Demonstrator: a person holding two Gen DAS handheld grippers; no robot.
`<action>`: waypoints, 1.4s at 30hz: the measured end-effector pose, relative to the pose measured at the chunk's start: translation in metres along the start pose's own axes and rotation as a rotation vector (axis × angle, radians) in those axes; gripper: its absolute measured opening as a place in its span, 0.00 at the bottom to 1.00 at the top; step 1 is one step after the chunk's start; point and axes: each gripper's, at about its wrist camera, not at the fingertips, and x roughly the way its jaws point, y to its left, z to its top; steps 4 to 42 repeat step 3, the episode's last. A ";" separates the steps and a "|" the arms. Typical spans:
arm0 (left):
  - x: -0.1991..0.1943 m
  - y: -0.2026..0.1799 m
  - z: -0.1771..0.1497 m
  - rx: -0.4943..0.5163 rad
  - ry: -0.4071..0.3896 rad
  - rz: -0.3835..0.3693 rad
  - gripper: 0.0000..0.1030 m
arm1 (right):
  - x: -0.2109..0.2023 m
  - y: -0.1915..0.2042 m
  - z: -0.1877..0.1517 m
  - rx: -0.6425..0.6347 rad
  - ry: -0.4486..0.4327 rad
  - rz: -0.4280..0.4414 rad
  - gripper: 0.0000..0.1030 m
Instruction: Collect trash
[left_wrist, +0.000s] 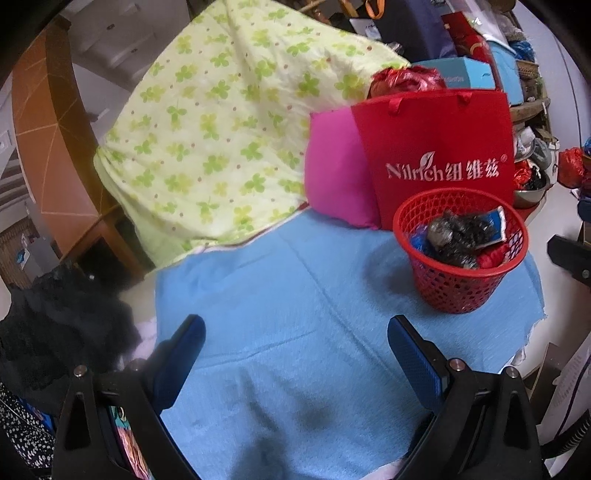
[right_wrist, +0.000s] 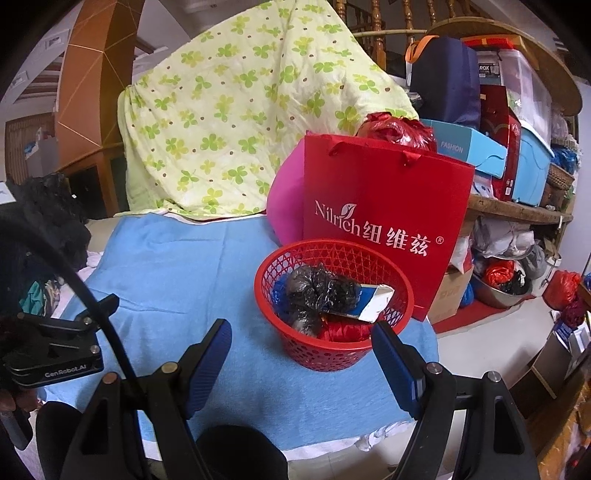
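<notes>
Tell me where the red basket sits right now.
The red basket stands on the blue cloth, right of centre in both views, directly in front of the red paper bag, with the pink cushion behind its left.

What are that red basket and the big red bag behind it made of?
The red basket looks like moulded plastic: glossy, with an open lattice wall. The red bag seems to be matte card or coated paper: flat stiff faces, sharp edges, printed lettering and cord handles.

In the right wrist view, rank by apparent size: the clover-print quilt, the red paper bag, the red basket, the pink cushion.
Largest to smallest as seen:
1. Clover-print quilt
2. Red paper bag
3. Red basket, though it sits nearer the camera, so its rank is unsure
4. Pink cushion, mostly hidden behind the bag
</notes>
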 end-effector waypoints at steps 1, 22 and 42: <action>-0.005 0.000 0.002 -0.003 -0.011 -0.002 0.96 | -0.002 0.000 0.000 0.000 -0.004 -0.002 0.79; -0.010 0.000 0.004 -0.013 -0.017 -0.013 0.96 | -0.006 -0.001 0.000 -0.003 -0.010 -0.005 0.79; -0.010 0.000 0.004 -0.013 -0.017 -0.013 0.96 | -0.006 -0.001 0.000 -0.003 -0.010 -0.005 0.79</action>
